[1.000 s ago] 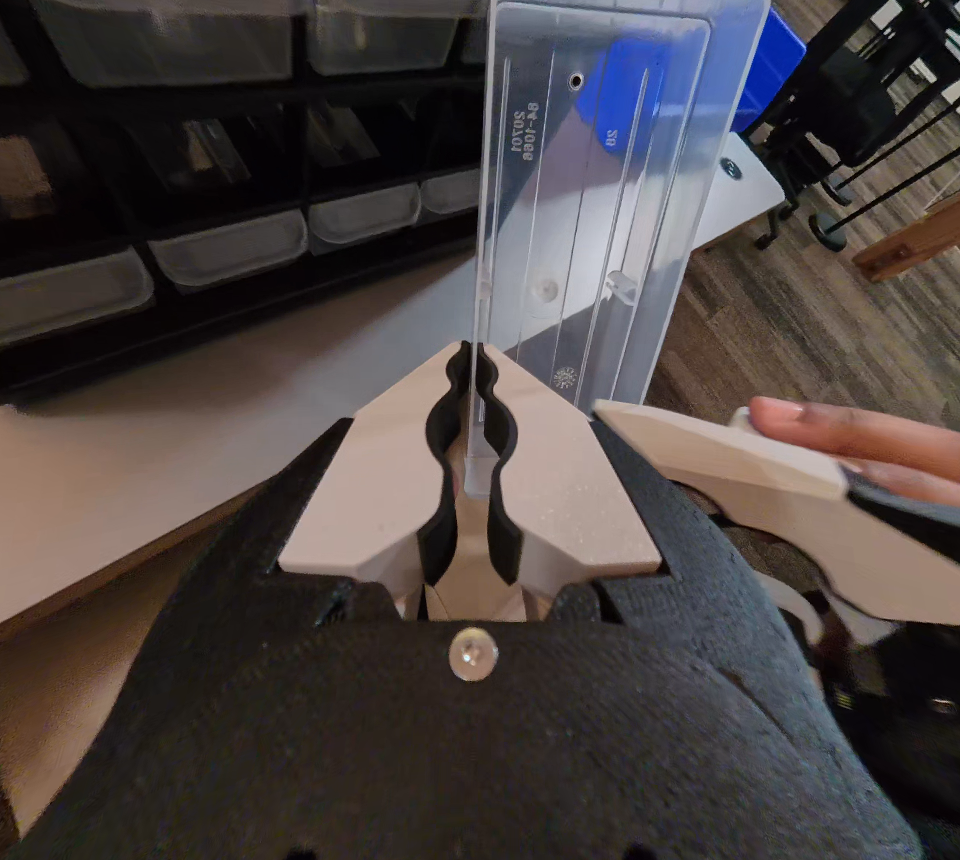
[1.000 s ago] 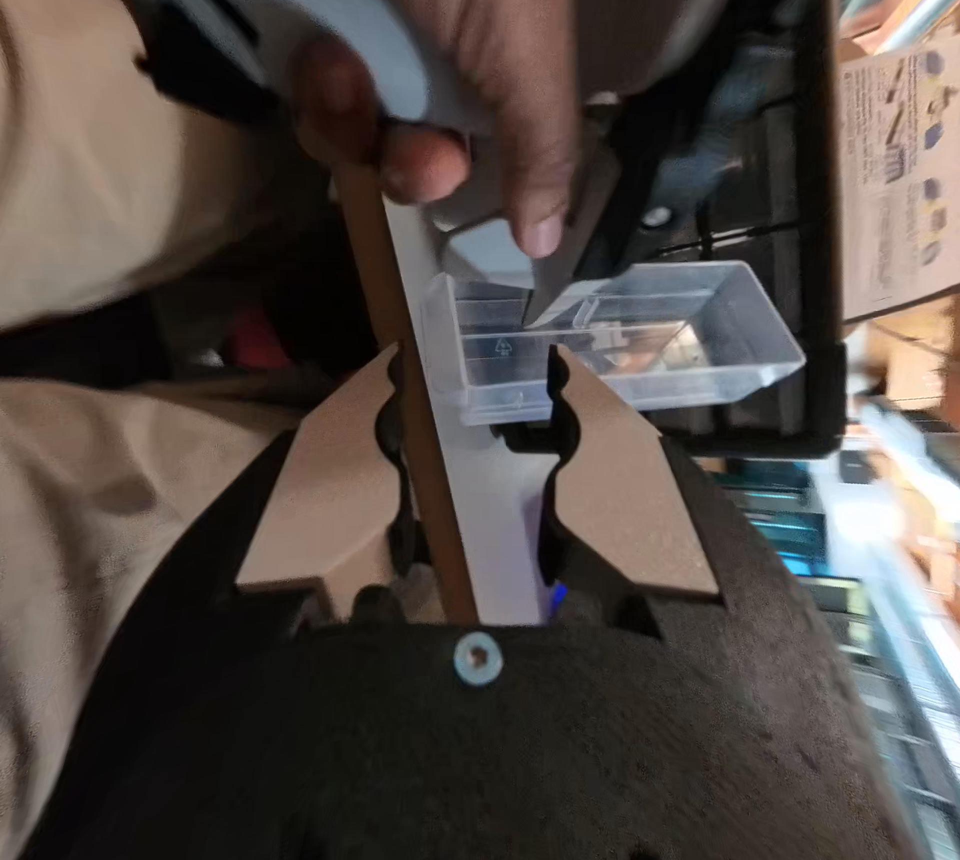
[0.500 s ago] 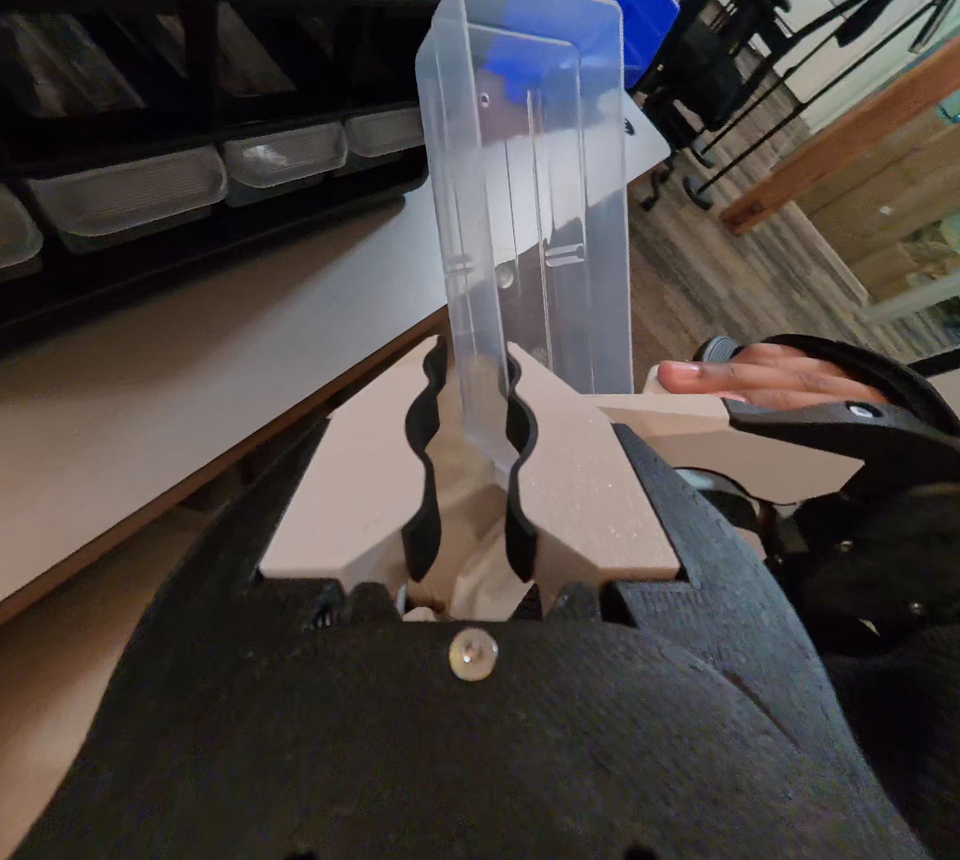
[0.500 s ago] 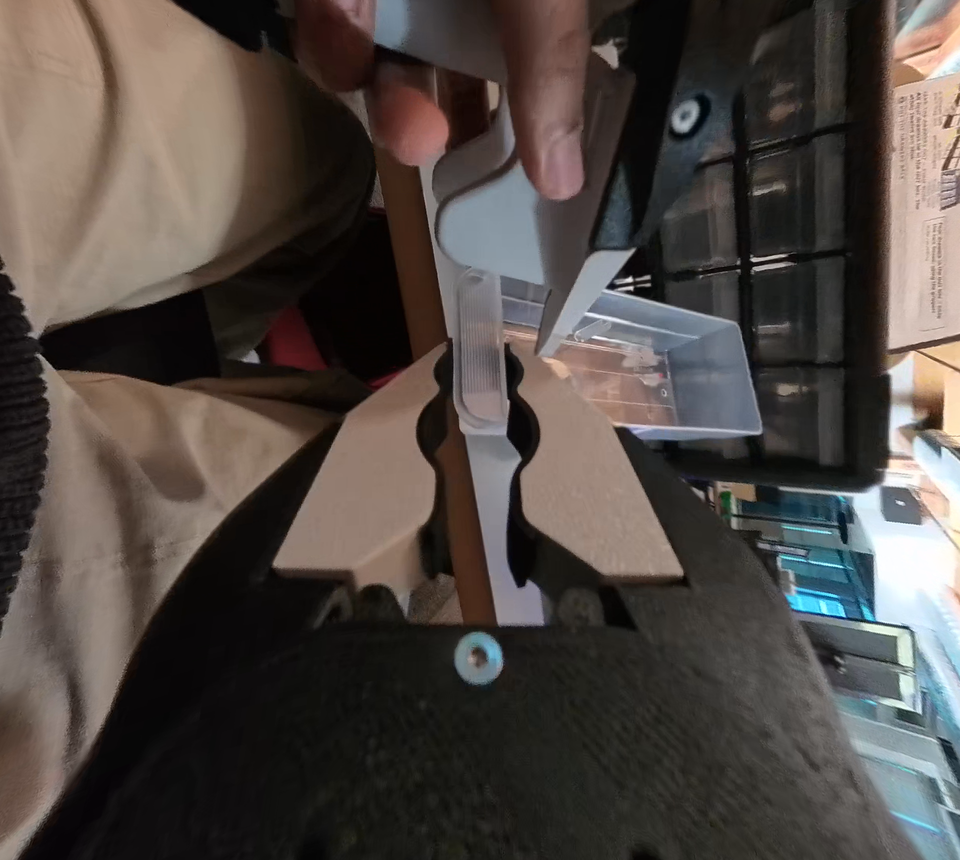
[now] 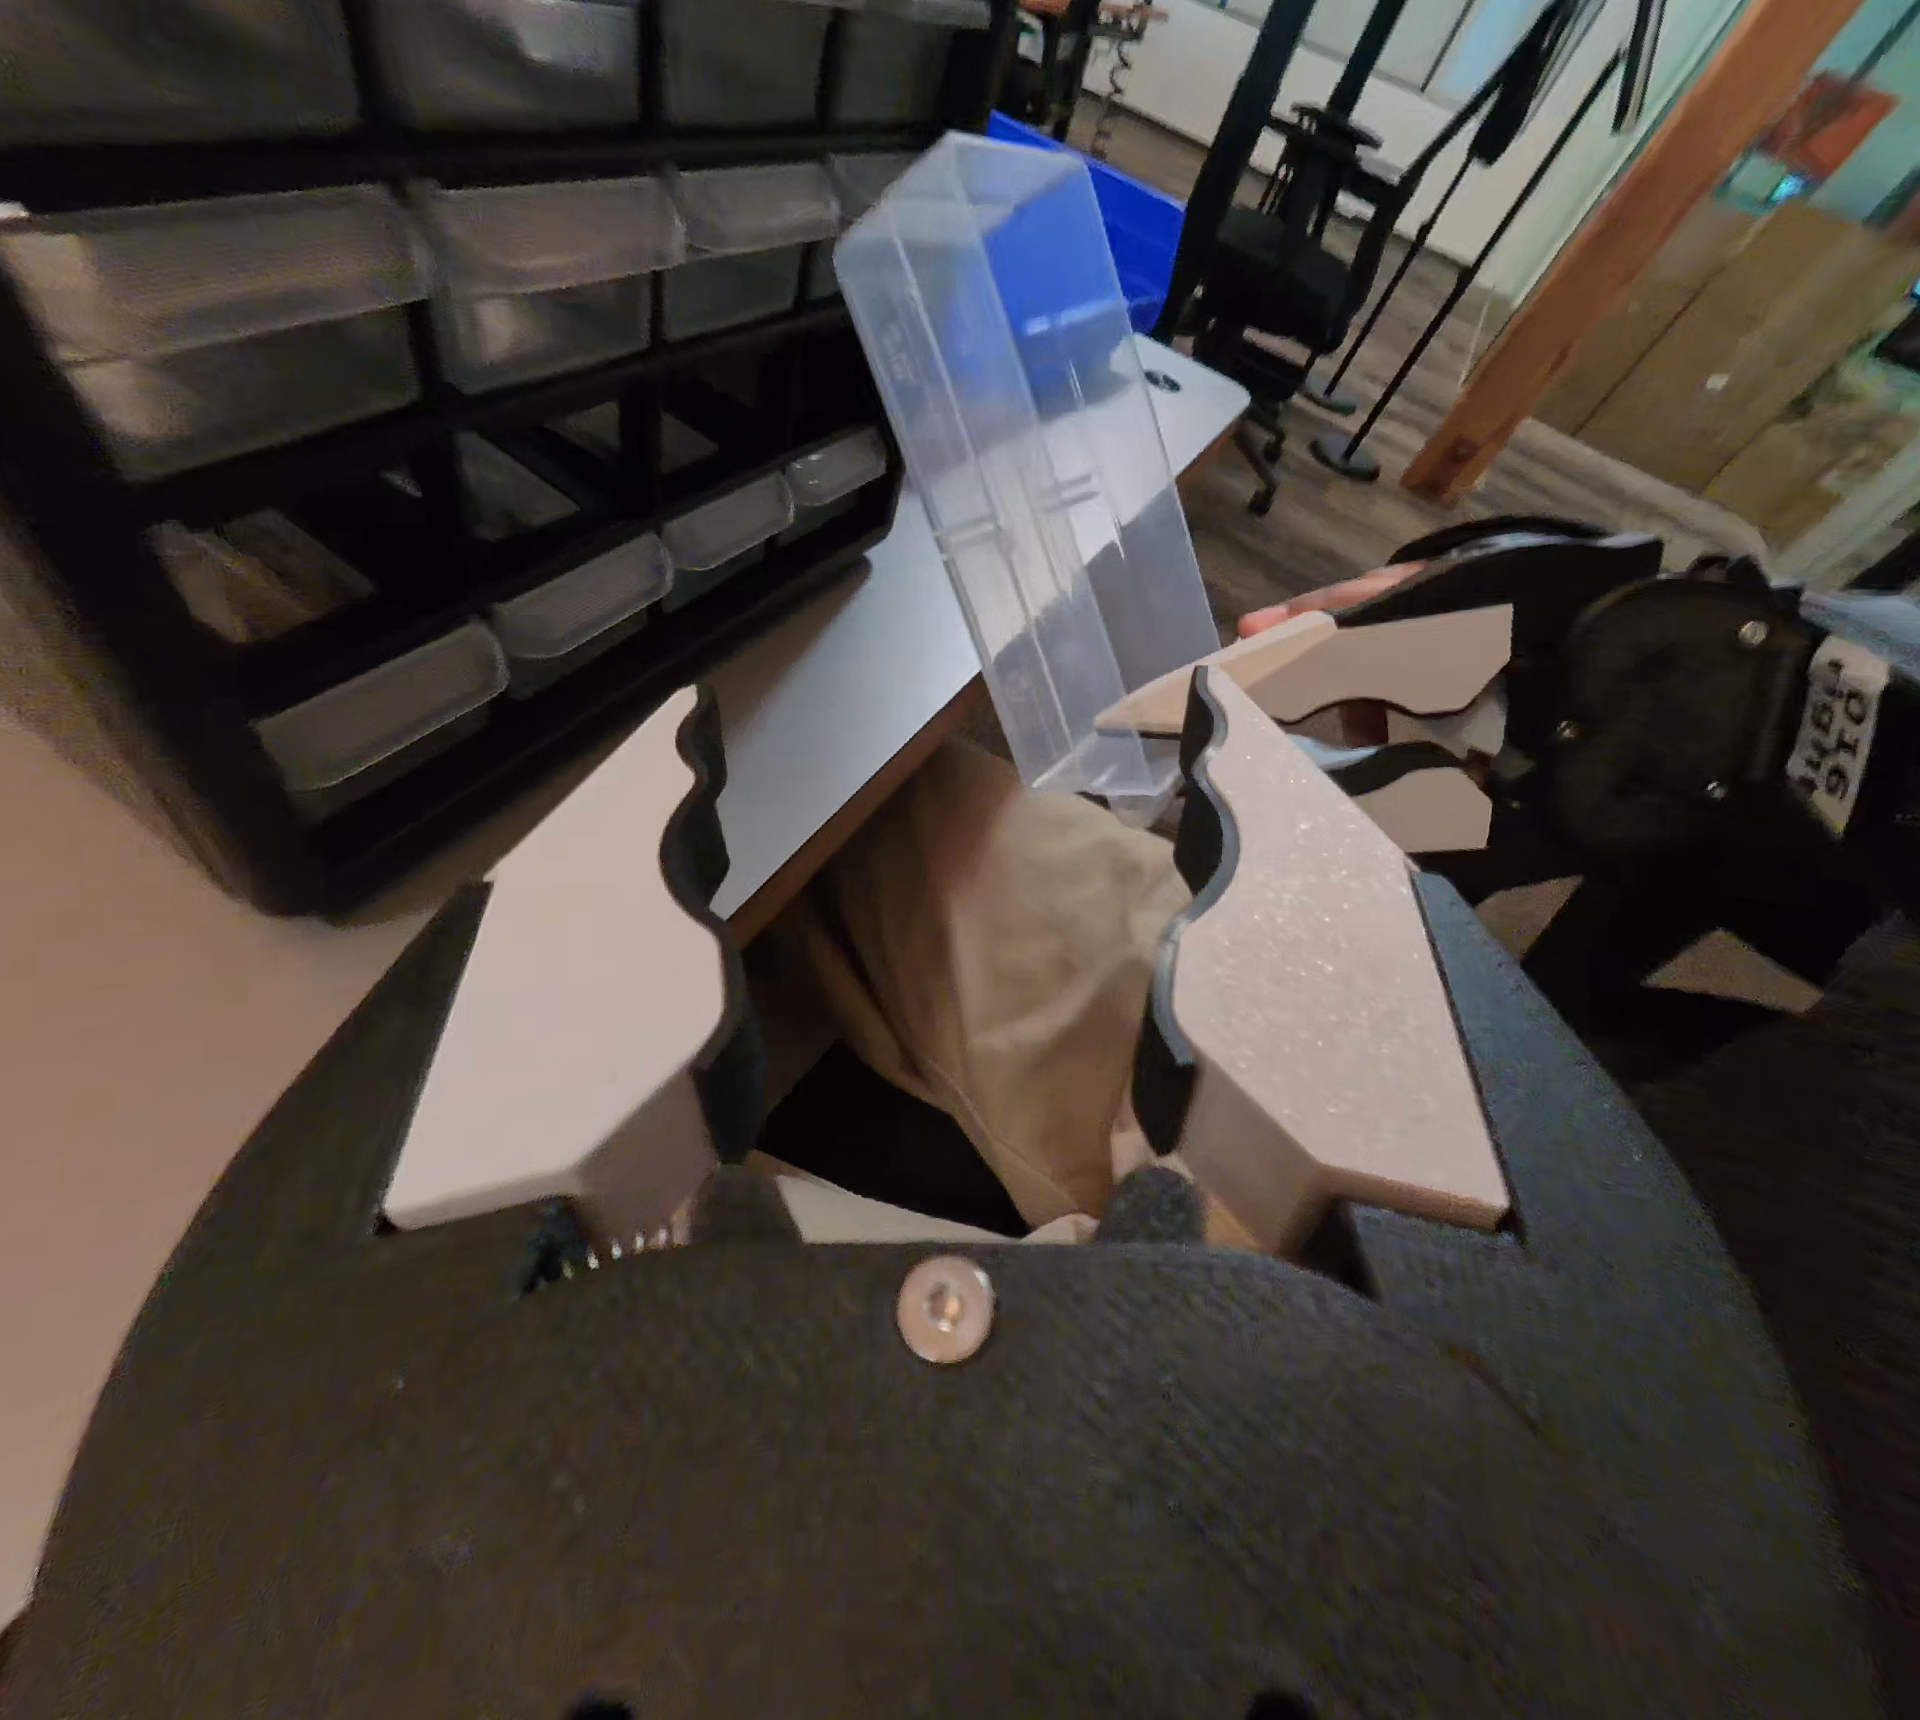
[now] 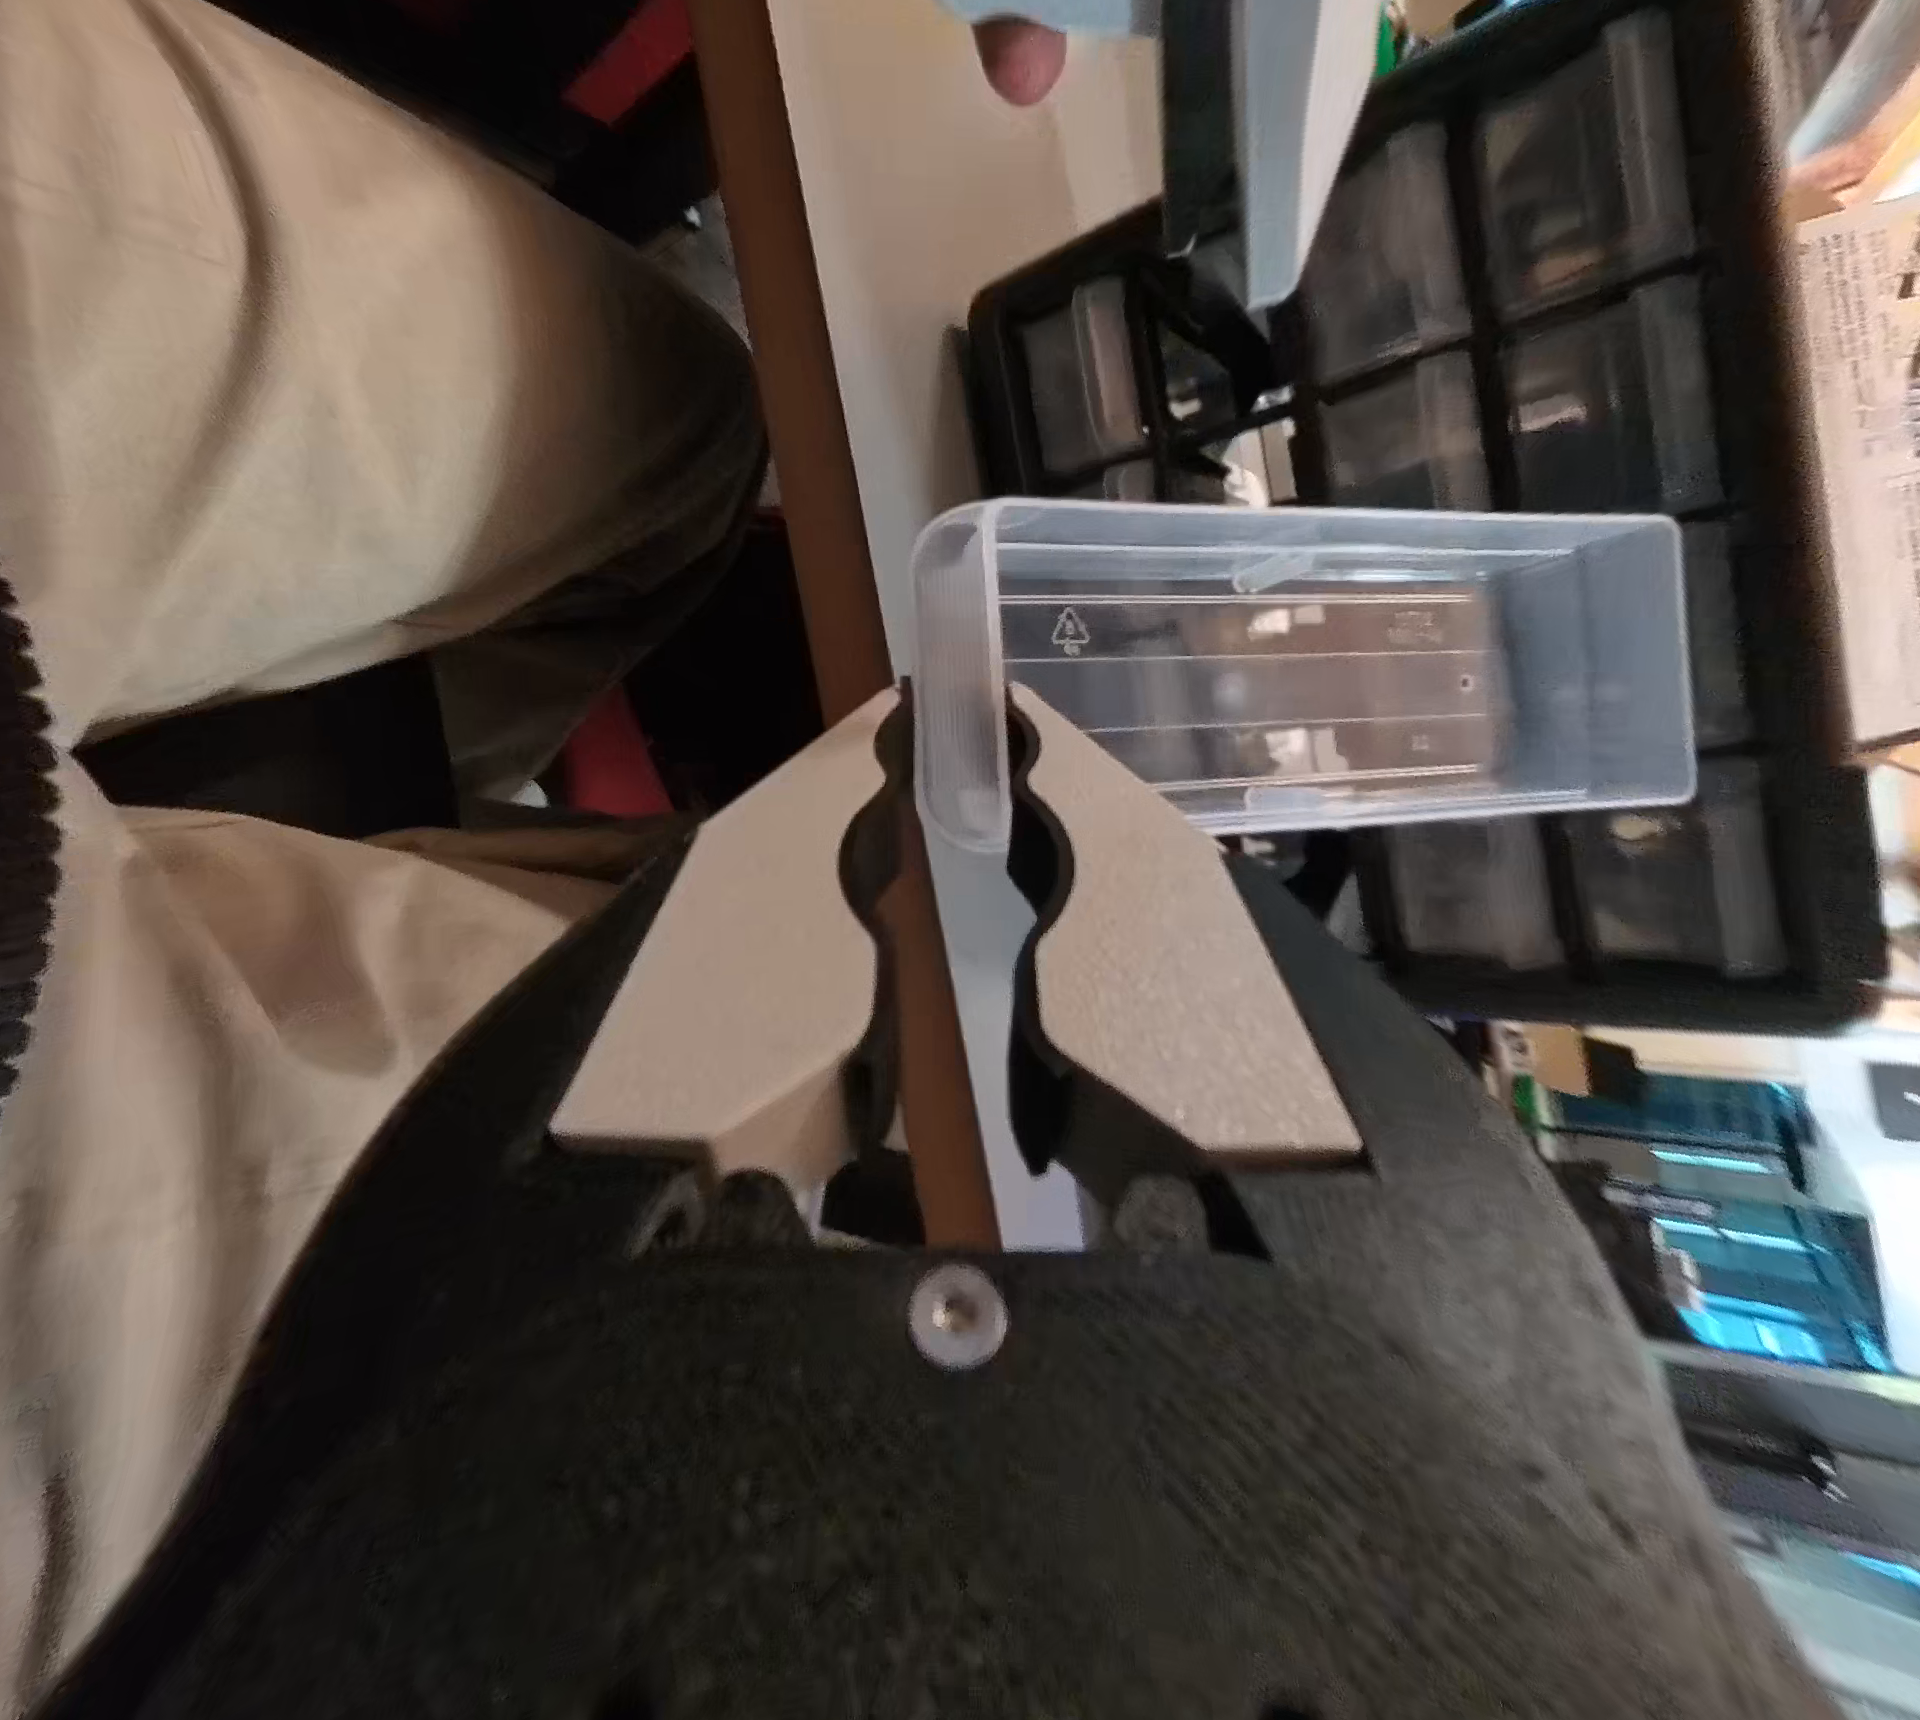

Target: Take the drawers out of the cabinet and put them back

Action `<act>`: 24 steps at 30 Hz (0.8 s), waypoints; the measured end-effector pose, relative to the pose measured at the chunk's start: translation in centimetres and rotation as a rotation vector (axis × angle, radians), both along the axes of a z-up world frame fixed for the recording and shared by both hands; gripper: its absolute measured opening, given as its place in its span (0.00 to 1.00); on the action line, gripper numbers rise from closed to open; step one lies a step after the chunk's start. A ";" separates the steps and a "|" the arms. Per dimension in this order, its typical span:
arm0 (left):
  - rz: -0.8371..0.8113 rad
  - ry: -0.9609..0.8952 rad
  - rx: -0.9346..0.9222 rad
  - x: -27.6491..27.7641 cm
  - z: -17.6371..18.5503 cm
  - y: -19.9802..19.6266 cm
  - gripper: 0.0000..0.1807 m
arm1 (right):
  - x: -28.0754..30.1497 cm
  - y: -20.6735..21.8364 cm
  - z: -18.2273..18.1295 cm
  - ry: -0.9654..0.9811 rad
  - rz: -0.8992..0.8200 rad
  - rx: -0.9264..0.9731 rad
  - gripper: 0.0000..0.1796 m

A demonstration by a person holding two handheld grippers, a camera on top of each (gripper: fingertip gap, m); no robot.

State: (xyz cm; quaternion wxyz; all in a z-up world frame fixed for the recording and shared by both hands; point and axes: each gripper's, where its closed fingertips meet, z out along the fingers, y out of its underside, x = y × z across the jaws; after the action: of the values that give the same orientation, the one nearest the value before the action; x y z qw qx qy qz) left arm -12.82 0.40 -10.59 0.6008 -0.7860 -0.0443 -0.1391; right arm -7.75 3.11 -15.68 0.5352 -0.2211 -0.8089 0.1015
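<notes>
A clear plastic drawer (image 5: 1013, 465) hangs in the air in front of the black drawer cabinet (image 5: 416, 320), beyond the table's edge. My right gripper (image 6: 961, 714) is shut on the drawer's front lip, and the drawer body (image 6: 1299, 662) sticks out sideways toward the cabinet (image 6: 1558, 320). In the left wrist view the right gripper (image 5: 1143, 735) holds the drawer's lower end. My left gripper (image 5: 956, 714) is open and empty, just below and in front of the drawer. One slot in the cabinet's lower rows (image 5: 582, 465) looks dark and empty.
The cabinet stands on a pale table (image 5: 883, 631) with a brown edge (image 6: 769, 268). The person's beige trousers (image 5: 987, 943) lie under both grippers. A blue bin (image 5: 1132, 236), an office chair (image 5: 1278, 299) and a wooden post (image 5: 1621, 195) stand behind.
My left gripper has opened and let go of the drawer, then drawn back. My right gripper has shut on the drawer's front lip and now holds it alone.
</notes>
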 end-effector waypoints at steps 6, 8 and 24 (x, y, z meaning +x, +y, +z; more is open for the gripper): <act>0.235 -0.028 -0.023 -6.5 -0.7 -1.6 0.47 | 0.3 -4.3 0.3 -0.081 0.183 -0.194 0.07; 0.314 0.042 -0.062 -8.5 -1.2 -2.1 0.47 | 0.0 -5.3 0.7 -0.140 0.217 -0.270 0.08; 0.731 0.317 0.003 -16.2 0.6 -7.8 0.32 | -4.8 -6.6 3.1 -0.725 0.312 -0.575 0.08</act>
State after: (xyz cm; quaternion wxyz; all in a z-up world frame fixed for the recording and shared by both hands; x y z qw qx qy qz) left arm -29.07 -7.43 -9.96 0.6111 -0.7293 -0.2279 0.2070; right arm -12.60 -3.52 -12.54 0.1146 -0.2569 -0.9060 0.3162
